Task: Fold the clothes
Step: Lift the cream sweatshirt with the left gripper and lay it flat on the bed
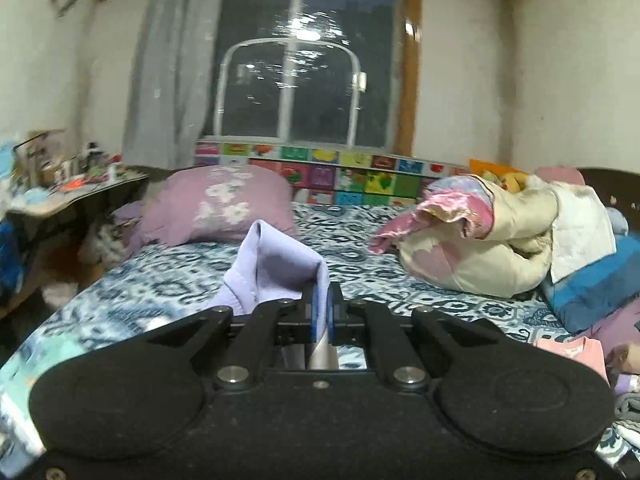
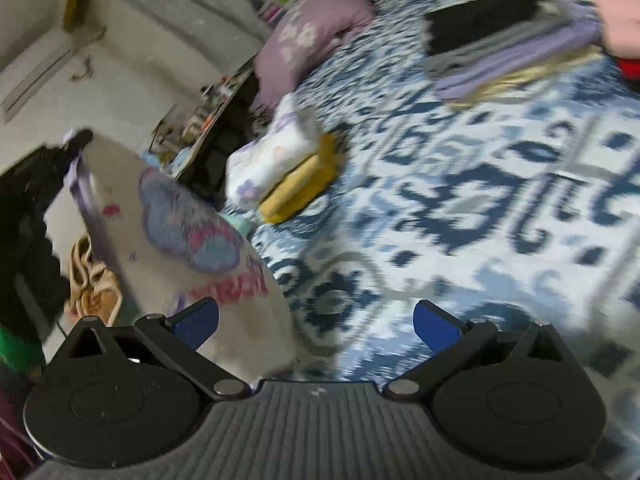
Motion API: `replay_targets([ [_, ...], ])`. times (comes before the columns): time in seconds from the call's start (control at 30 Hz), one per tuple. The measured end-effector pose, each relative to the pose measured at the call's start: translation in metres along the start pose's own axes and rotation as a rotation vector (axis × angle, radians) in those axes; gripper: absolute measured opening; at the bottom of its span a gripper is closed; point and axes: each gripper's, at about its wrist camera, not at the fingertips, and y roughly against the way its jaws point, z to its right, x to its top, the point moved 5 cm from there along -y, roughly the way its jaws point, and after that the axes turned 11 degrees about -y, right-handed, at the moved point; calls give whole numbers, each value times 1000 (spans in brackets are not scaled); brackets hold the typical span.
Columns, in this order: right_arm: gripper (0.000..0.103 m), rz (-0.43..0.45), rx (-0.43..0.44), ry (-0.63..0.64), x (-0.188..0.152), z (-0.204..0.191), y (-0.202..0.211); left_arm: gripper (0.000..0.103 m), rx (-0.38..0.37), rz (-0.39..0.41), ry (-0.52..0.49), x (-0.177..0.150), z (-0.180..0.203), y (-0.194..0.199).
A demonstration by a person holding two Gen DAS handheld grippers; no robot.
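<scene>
My left gripper [image 1: 321, 312] is shut on the lilac edge of a garment [image 1: 276, 270], which stands up from the jaws above the blue patterned bed [image 1: 352, 248]. In the right wrist view the same garment [image 2: 192, 236] hangs at the left: white with a purple cloud print and pink letters, lilac trim at its top. My right gripper [image 2: 316, 324] is open and empty, its left blue pad [image 2: 198, 322] just in front of the shirt's lower part. A stack of folded clothes [image 2: 512, 56] lies at the far right of the bed.
A small folded pile, white floral on yellow [image 2: 284, 172], lies near the bed's left edge. A purple pillow [image 1: 218, 204] and bundled quilts [image 1: 500, 240] sit at the head of the bed. A cluttered side table [image 1: 76, 184] stands left.
</scene>
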Motion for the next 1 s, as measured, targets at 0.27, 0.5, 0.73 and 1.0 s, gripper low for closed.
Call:
replay_targets([
  [0.27, 103, 82, -45, -126, 18, 69, 39, 3, -228, 87, -147, 33, 83, -30],
  [0.5, 103, 76, -40, -161, 12, 87, 36, 3, -501, -28, -386, -65, 153, -11],
  [0.73, 103, 85, -44, -184, 2, 103, 41, 3, -680, -198, -583, -190, 180, 35],
  [1.0, 99, 106, -95, -130, 1, 104, 38, 20, -692, -384, -579, -269, 164, 59],
])
